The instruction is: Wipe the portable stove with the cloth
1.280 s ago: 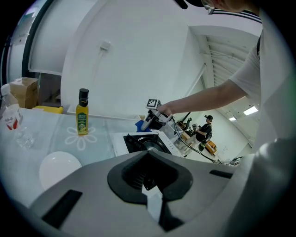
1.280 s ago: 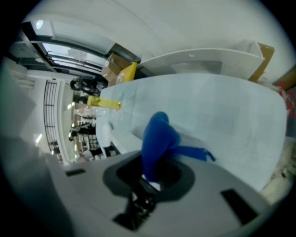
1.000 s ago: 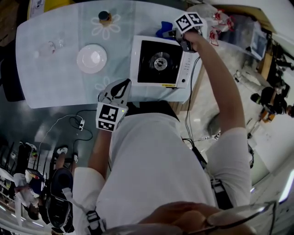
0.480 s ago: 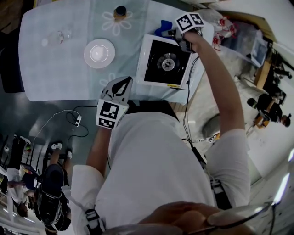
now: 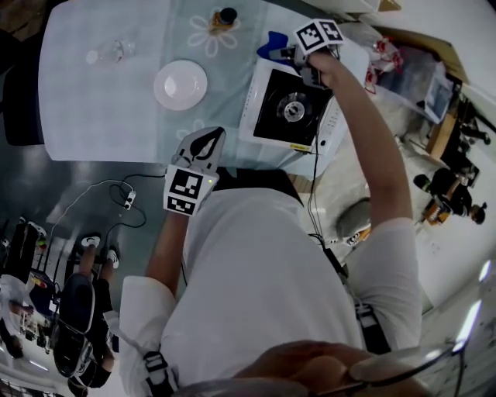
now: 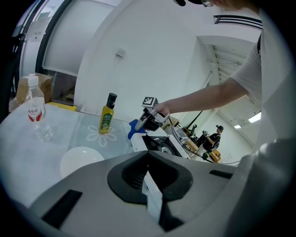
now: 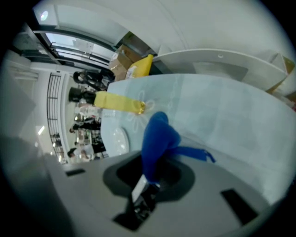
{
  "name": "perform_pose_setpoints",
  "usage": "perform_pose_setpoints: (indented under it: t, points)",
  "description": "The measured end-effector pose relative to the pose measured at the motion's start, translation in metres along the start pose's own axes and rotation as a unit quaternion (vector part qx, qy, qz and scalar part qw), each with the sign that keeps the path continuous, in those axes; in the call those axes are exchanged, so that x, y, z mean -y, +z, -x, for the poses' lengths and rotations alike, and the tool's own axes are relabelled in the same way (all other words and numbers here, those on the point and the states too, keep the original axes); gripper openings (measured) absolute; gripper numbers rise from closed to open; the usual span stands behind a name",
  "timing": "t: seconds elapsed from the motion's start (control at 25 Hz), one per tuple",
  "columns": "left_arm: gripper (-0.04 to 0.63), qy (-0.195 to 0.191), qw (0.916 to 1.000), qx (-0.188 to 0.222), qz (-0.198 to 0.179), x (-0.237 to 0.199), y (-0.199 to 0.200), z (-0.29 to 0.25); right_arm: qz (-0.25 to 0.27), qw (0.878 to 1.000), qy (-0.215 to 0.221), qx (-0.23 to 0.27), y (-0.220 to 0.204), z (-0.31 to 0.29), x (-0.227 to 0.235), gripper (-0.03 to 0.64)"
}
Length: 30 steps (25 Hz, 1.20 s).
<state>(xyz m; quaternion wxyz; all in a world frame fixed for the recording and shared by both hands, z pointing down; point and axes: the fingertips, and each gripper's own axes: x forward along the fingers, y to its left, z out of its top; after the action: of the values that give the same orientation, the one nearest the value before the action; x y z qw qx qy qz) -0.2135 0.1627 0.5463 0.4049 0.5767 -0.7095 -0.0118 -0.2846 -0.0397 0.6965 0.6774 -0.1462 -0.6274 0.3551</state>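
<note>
The portable stove (image 5: 291, 108), white with a black top and a round burner, sits at the right end of the table. My right gripper (image 5: 290, 56) hovers at the stove's far left corner, shut on a blue cloth (image 5: 271, 45). In the right gripper view the cloth (image 7: 157, 139) bulges up out of the closed jaws of that gripper (image 7: 150, 178). My left gripper (image 5: 205, 143) is held at the table's near edge, left of the stove, shut with nothing in it. The left gripper view shows the stove (image 6: 159, 143), the right gripper (image 6: 150, 118) and the cloth (image 6: 134, 127) ahead.
A white plate (image 5: 180, 84) lies left of the stove. A yellow oil bottle (image 5: 225, 15) and a clear water bottle (image 5: 108, 54) stand toward the table's far side. A cable (image 5: 314, 194) hangs off the stove's near side. People and clutter surround the table.
The head view has swung, so the table and stove sit further right and higher in the picture. Both grippers keep their places relative to the stove; the right one still holds the cloth.
</note>
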Motion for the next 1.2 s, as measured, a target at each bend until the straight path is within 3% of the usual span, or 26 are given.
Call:
perform_pose_setpoints:
  t: [0.28, 0.48, 0.72, 1.0, 1.08, 1.2]
  points:
    - [0.031, 0.006, 0.9999, 0.008, 0.008, -0.011, -0.003, 0.010, 0.040, 0.999, -0.008, 0.000, 0.011, -0.010, -0.021, 0.078]
    - [0.031, 0.010, 0.9998, 0.014, 0.012, -0.015, -0.008, 0.017, 0.154, 0.987, -0.046, 0.017, 0.014, -0.003, -0.044, 0.078]
    - [0.031, 0.007, 0.9997, 0.022, 0.009, -0.019, -0.006, 0.024, 0.313, 0.942, -0.123, -0.008, 0.008, -0.005, -0.069, 0.079]
    - [0.031, 0.012, 0.9993, 0.030, 0.017, -0.032, -0.013, 0.037, 0.457, 0.864, -0.203, -0.055, 0.000, -0.031, -0.079, 0.078]
    - [0.031, 0.014, 0.9992, 0.032, 0.019, -0.036, -0.014, 0.039, 0.466, 0.853, -0.222, -0.082, -0.008, -0.041, -0.069, 0.079]
    - [0.031, 0.018, 0.9990, 0.036, 0.022, -0.043, -0.017, 0.043, 0.456, 0.848, -0.249, -0.106, -0.021, -0.046, -0.049, 0.078]
